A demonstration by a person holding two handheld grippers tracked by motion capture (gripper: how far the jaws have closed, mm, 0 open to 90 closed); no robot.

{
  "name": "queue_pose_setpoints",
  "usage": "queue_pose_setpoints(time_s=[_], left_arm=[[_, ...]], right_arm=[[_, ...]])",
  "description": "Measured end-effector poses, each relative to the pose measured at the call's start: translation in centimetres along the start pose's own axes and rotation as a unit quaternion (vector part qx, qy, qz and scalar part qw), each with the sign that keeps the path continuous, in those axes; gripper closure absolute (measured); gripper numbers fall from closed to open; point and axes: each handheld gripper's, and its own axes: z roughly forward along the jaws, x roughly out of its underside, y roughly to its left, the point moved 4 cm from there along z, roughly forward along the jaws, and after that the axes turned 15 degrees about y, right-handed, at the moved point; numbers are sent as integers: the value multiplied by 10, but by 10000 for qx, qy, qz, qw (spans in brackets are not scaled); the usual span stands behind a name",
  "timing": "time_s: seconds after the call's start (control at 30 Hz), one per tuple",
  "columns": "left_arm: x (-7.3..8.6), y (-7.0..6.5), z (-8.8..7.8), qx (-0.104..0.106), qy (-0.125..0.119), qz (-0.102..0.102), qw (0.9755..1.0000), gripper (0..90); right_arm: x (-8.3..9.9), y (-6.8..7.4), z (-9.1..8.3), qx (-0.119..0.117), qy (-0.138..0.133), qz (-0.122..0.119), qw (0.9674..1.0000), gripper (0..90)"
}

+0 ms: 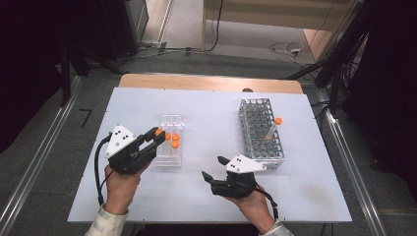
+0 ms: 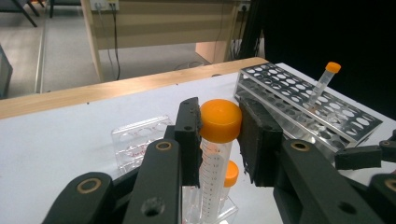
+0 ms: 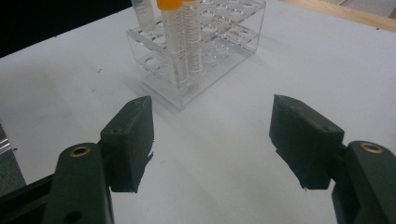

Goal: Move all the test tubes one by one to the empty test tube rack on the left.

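while your left hand-held gripper (image 2: 219,140) squeezes the orange cap of a tube (image 2: 215,154), you are in the pick-up step. its two jaws press on the cap from both sides. the tube stands upright in the clear rack (image 1: 170,141), at the near end of it, with its bottom down in a hole. from the high view, the clear rack sits on the left half of the white counter (image 1: 206,196), and more orange-capped tubes stand in it just behind the one you hold.

your right hand-held gripper (image 1: 211,167) rests low near the front of the counter, with its jaws wide apart and nothing between them. it points toward the clear rack but is well apart from it.

the big grey rack (image 1: 261,132) sits on the right side of the counter. one tube with an orange cap (image 1: 273,129) leans in it already, so it looks like the tubes are being moved there one at a time.

the next move should be to lift the tube straight up, so it slides out of its hole and does not tip the clear rack. keep the squeeze firm, since the cap is smooth and round. then carry it over to the grey rack and find a free hole for it.
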Motion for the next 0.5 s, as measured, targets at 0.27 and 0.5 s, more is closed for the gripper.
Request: queue_pose_setpoints(time_s=[0.27, 0.5], left_arm=[[2, 2, 5, -121, 46, 55, 9999, 698], [5, 3, 13, -178, 69, 59, 9998, 698]], right_arm=[[0, -1, 0, 15, -8, -12, 10000, 291], [0, -1, 0, 34, 9, -11, 10000, 291]])
